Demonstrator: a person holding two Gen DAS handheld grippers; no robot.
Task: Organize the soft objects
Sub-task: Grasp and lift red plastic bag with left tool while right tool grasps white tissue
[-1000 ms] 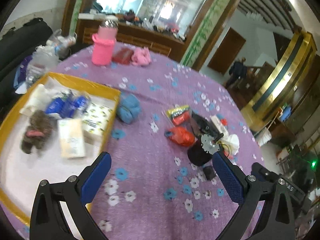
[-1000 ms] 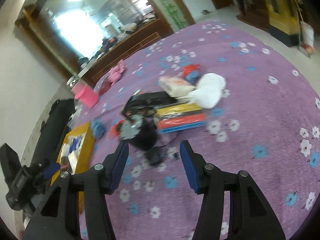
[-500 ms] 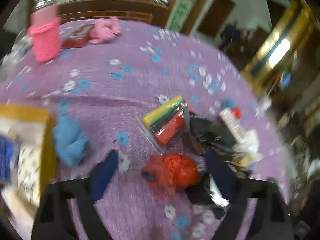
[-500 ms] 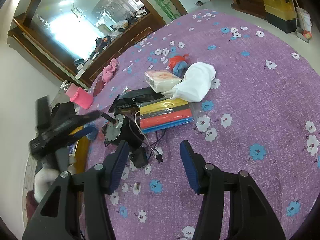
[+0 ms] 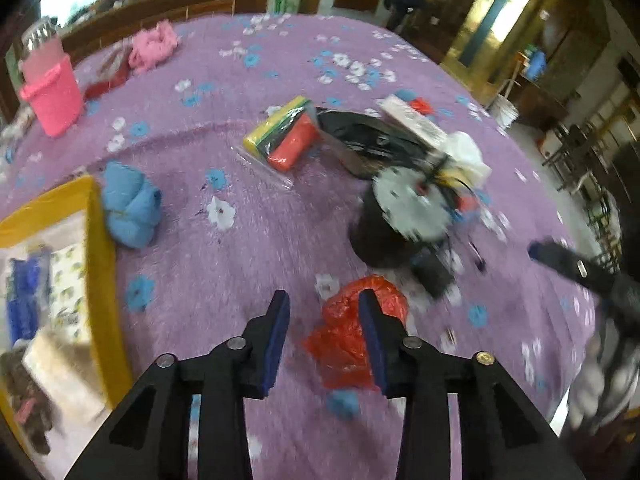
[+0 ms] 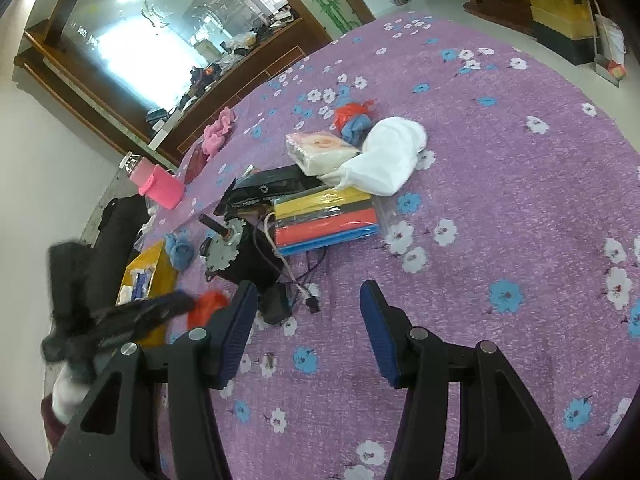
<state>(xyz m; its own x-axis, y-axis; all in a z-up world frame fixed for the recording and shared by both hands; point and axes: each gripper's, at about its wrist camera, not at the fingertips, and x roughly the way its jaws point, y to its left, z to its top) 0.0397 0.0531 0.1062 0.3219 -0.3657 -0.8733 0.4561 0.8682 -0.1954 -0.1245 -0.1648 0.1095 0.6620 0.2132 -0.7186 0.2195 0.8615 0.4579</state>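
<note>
The red plastic bag (image 5: 352, 332) lies crumpled on the purple flowered surface (image 5: 248, 240), its long axis running from near the camera toward the black motor (image 5: 384, 236) beyond it. The left hand-held gripper (image 5: 324, 312) has just been closing; its jaws stand part-way apart, the bag partly between them and against the right pad, no squeeze visible. The yellow tray (image 5: 100, 264) edge stands left, bare cloth between. The right hand-held gripper (image 6: 306, 300) hangs released over open cloth, with clear room to its right.

Large wood-framed mirror (image 6: 160, 40), white wall (image 6: 36, 152)
</note>
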